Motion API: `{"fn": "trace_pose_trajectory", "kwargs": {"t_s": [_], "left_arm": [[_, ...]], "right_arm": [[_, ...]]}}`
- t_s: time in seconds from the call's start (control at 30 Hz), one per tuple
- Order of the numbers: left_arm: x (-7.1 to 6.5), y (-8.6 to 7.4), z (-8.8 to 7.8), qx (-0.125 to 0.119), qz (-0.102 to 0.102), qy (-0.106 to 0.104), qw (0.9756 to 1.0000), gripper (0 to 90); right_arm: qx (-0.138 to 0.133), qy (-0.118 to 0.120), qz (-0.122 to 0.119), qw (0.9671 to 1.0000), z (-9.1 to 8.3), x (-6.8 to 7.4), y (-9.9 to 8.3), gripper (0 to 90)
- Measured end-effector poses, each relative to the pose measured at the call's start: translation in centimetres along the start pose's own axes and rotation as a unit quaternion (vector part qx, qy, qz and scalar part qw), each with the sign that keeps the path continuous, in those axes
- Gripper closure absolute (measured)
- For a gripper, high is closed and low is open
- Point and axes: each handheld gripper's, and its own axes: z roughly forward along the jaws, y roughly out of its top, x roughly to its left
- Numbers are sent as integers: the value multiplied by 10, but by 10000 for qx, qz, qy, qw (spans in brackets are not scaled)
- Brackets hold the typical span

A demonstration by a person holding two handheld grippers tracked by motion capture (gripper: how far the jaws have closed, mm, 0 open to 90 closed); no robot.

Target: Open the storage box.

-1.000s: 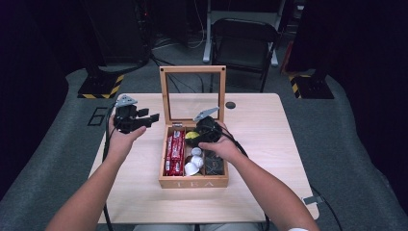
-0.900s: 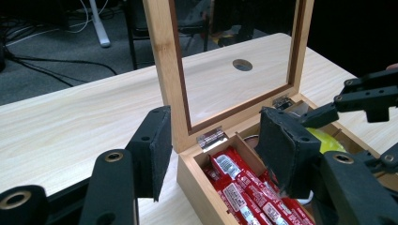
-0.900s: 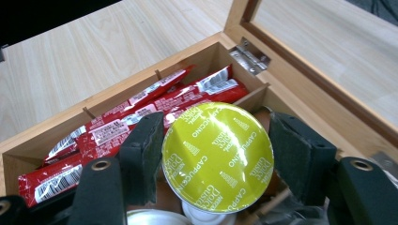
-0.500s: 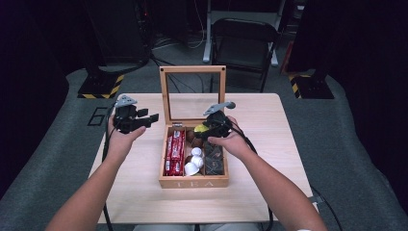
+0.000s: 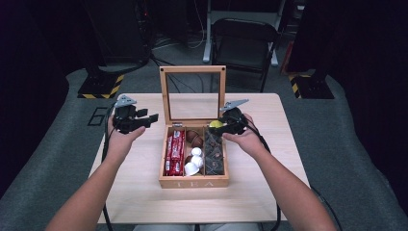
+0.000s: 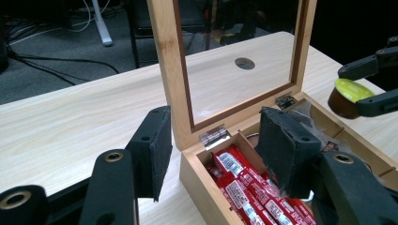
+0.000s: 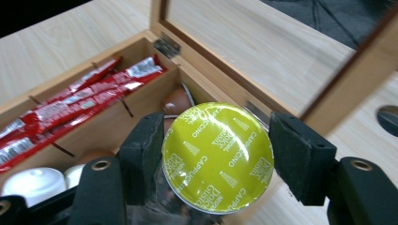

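Centre of the high view, above the tea box's (image 5: 193, 182) right compartment | your right gripper (image 5: 222, 126) clamped the yellow-lidded capsule (image 7: 217, 156) — lifted clear for moving | left gripper (image 5: 149, 118) hung open, empty — waiting left of the box.

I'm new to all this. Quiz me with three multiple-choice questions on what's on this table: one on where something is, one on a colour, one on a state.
1. Where do the red packets lie in the box?
A. left compartment
B. middle compartment
C. right compartment

2. What colour is the top of the capsule in the right gripper?
A. white
B. yellow-green
C. red

3. How does the lid stand?
A. shut flat
B. taken off
C. open, upright

Answers:
1 A: the high view shows them along the left side.
2 B: the right gripper view shows the foil between its jaws.
3 C: it rises from the hinges at the back edge.
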Motion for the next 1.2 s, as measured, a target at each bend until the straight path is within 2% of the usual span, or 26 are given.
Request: {"fn": "trace_pose_trajectory", "kwargs": {"t_s": [0.33,0.77,1.0,1.2], "left_arm": [[-2,-1,-1,-11,28,-15,10000,449],[1,-6,-3,-14,-19,-7,10000,449],[2,-10,-6,3,17,-32,10000,449],[5,-12,-9,15,-39,10,10000,449]], "right_arm": [[68,-316,113,9994,-17,-21,-20,371],[-3,-701,504,9963,-43,-47,-43,372],[128,-927,629,9936,-49,-57,-60,372],[161,-1033,678,9922,-49,-62,-73,373]]}}
